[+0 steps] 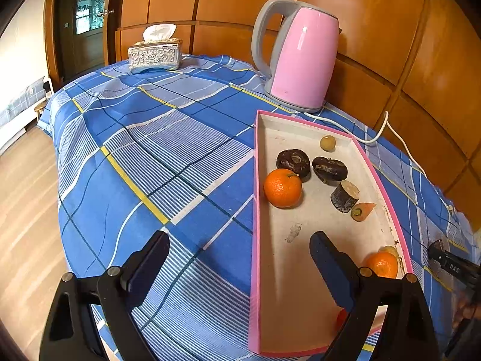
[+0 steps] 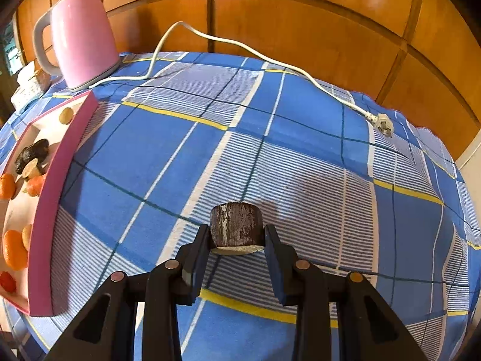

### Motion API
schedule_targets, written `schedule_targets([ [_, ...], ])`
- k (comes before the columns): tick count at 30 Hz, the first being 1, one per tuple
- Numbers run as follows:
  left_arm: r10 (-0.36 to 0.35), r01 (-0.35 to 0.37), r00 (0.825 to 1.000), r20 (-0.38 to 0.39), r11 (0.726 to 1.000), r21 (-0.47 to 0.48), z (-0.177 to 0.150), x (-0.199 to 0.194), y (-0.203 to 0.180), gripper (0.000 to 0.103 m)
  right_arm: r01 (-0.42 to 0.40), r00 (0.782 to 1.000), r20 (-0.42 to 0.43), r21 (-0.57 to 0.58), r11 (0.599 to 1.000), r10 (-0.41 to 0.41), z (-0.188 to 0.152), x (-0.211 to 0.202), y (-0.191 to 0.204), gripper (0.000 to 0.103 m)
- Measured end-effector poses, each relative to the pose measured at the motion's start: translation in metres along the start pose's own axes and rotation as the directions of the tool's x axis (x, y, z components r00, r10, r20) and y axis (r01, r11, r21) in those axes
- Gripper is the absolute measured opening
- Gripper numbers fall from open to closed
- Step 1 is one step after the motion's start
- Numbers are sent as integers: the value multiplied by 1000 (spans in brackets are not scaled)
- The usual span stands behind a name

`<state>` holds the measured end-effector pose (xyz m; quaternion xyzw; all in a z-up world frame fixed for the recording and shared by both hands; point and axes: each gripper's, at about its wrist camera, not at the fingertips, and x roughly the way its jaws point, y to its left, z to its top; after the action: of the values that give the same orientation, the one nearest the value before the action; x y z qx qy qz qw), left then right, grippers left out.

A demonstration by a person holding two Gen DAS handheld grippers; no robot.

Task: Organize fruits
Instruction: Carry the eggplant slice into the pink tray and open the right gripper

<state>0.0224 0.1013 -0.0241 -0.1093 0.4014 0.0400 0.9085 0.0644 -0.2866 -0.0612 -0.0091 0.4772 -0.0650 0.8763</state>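
The dark cylindrical piece (image 2: pixel 236 225), bark-like on its side with a pale cut face underneath, sits between the pads of your right gripper (image 2: pixel 237 240). The jaws are drawn in on its two flanks and appear to pinch it, just above or on the checked tablecloth (image 2: pixel 300 114); you cannot tell from here whether it has left the cloth. Its short axis runs roughly up and down, flat faces top and bottom, so it should travel steadily if you keep it level.

The pink-walled tray (image 2: pixel 57 186) lies to the left of this gripper, its near wall between the piece and the fruit inside. That is the relation that counts: you will likely have to lift over that wall and move left.

Your left gripper (image 1: pixel 240 267) hangs with its jaws spread wide and nothing in them, one finger over the cloth, the other over the tray floor. Inside the tray lie a mandarin (image 1: pixel 282 188), two dark fruits, a similar dark cylinder (image 1: pixel 345 196) and a second mandarin (image 1: pixel 382 264) near the corner.

Beyond stand a pink kettle (image 1: pixel 303 57) with its white cord (image 2: pixel 240 45) trailing unplugged, a tissue box (image 1: pixel 154 55), and wooden wall panels behind.
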Motion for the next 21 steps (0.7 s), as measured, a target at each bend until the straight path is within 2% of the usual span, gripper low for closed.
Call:
schedule_targets([
  [8, -5, 5, 1000, -12, 1000, -7, -3, 1, 1, 95, -50, 999, -6, 8, 999, 50, -6, -4, 7, 36],
  [13, -1, 0, 1000, -17, 1000, -25, -3, 2, 6, 95, -150, 989, -4, 42, 988, 150, -3, -14, 12, 36],
  [16, 4, -4, 1000, -20, 999, -36, -2, 3, 8, 95, -241, 970, 24, 46, 969, 241, 5, -27, 22, 36],
  [21, 8, -9, 1000, -20, 999, -41, -2, 4, 10, 95, -395, 916, 38, -70, 916, 398, 20, -50, 68, 36],
])
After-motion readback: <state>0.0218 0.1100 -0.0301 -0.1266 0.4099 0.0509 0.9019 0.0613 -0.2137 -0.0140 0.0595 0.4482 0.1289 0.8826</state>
